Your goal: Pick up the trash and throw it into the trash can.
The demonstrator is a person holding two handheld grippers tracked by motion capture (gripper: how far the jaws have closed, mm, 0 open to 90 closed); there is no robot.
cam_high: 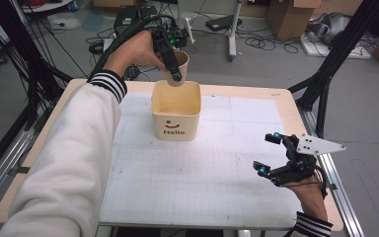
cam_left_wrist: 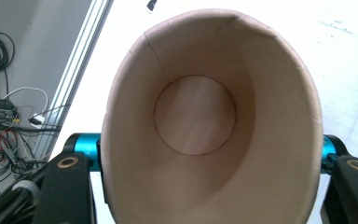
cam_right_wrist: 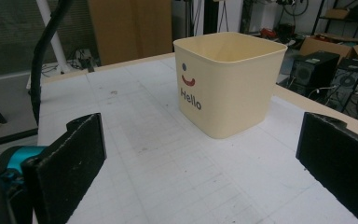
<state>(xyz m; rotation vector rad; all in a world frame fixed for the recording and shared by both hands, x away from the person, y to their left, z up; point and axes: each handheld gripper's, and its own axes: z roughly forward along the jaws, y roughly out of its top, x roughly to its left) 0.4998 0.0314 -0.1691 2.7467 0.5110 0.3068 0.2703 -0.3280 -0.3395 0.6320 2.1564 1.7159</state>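
Left hand-held gripper (cam_high: 176,74) pinching paper cup (cam_high: 179,64) just above tub's (cam_high: 176,112) back rim; drop-in left. Right hand-held gripper (cam_high: 267,154) spread, well apart.

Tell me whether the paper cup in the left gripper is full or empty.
Empty. The left gripper view looks straight into the paper cup and shows its bare round bottom and clean walls, with nothing inside.

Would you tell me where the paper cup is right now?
In the high view, the paper cup is clamped in the left gripper, tilted above the far rim of the cream tub.
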